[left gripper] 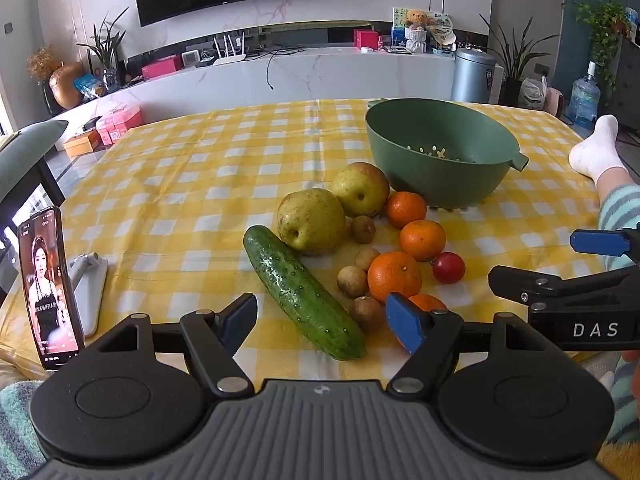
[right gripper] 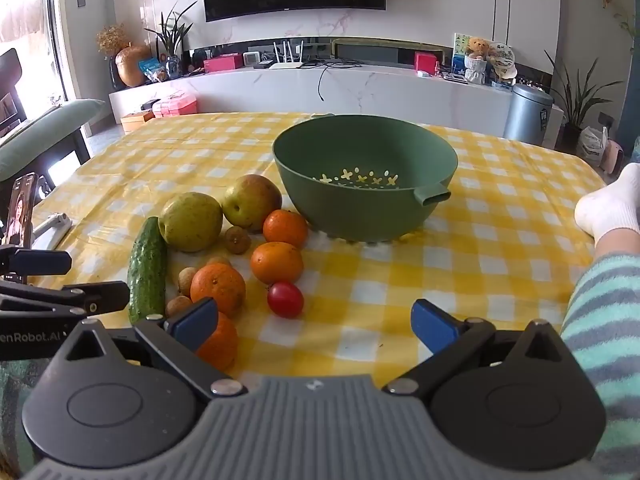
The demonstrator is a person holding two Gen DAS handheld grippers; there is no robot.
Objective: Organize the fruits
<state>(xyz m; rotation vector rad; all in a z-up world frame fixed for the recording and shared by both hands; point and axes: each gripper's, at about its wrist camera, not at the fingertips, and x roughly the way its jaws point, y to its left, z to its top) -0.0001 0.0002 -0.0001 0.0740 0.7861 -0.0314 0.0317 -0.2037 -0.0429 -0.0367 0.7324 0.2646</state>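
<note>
A green colander bowl [left gripper: 440,152] [right gripper: 364,168] stands empty on the yellow checked tablecloth. In front of it lie two yellow-green pears [left gripper: 312,220] [right gripper: 191,221], several oranges [left gripper: 394,276] [right gripper: 218,288], a cucumber [left gripper: 302,292] [right gripper: 147,270], a cherry tomato [left gripper: 449,267] [right gripper: 285,299] and several small brown longans [left gripper: 352,281]. My left gripper [left gripper: 324,320] is open and empty, low over the near end of the cucumber. My right gripper [right gripper: 316,324] is open and empty, just behind the tomato; it also shows at the right of the left wrist view [left gripper: 560,264].
A phone [left gripper: 48,288] on a white stand [left gripper: 90,292] plays video at the table's left edge. A foot in a white sock [right gripper: 608,200] rests on the table at the right. A TV console lies beyond the table.
</note>
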